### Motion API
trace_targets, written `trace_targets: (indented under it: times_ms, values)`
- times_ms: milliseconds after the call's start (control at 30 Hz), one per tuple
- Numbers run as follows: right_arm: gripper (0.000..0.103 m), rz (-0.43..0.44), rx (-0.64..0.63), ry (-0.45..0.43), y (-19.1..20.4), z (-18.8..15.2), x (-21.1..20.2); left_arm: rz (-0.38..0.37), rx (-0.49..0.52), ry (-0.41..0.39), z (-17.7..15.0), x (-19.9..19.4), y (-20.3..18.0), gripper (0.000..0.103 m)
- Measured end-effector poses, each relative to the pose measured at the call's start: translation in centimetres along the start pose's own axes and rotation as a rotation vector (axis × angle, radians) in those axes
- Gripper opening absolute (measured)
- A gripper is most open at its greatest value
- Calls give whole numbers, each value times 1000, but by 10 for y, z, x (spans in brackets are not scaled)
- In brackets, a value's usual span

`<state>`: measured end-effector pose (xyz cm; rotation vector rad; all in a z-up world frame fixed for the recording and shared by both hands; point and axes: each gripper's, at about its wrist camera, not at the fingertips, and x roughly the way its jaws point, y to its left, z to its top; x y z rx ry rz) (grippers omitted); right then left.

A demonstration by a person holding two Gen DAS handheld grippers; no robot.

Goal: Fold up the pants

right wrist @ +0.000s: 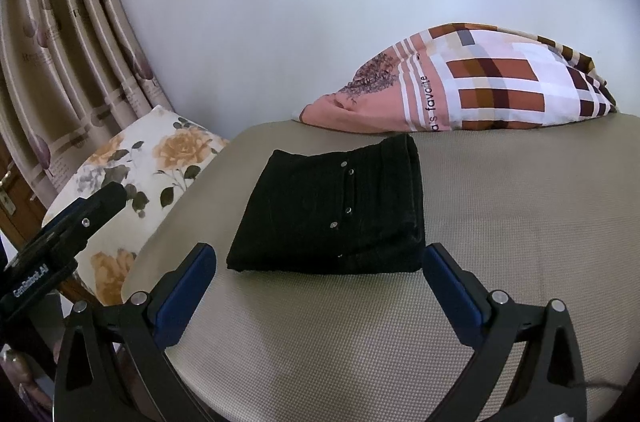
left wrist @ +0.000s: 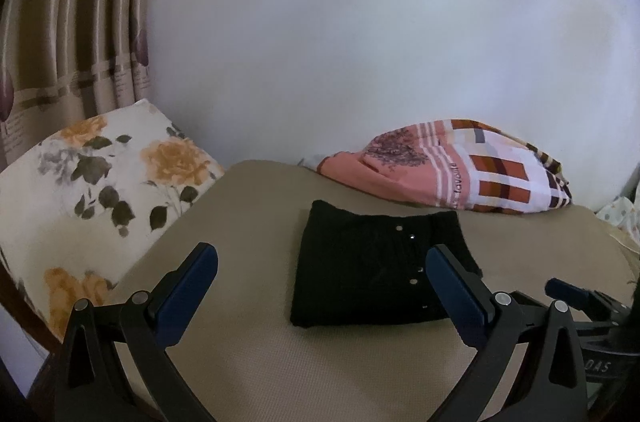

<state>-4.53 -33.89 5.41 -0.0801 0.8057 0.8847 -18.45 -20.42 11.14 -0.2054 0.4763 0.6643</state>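
Observation:
Black pants (left wrist: pixel 372 270) lie folded into a compact rectangle on the beige bed surface (left wrist: pixel 248 362), with small metal studs showing on top. My left gripper (left wrist: pixel 322 254) is open just in front of the bundle and holds nothing. In the right wrist view the same pants (right wrist: pixel 336 210) rest flat, their thick folded edge on the right. My right gripper (right wrist: pixel 320 254) is open at the near edge of the bundle, with nothing between its blue pads. The right gripper also shows at the left wrist view's right edge, and the left gripper's body (right wrist: pixel 64 238) at the right wrist view's left.
A floral pillow (left wrist: pixel 100 206) leans at the left of the bed. A pink and plaid pillow (left wrist: pixel 460 166) lies behind the pants against the white wall (left wrist: pixel 360 22). Striped curtains (left wrist: pixel 72 42) hang at far left. Beige bed surface (right wrist: pixel 520 222) stretches to the right of the pants.

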Motion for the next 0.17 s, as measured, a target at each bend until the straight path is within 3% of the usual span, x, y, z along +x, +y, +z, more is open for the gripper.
trace_targets:
  times_ms: [167]
  values:
    - [103, -3, 3, 8, -1, -3, 4, 3, 11, 19, -2, 6, -4, 103]
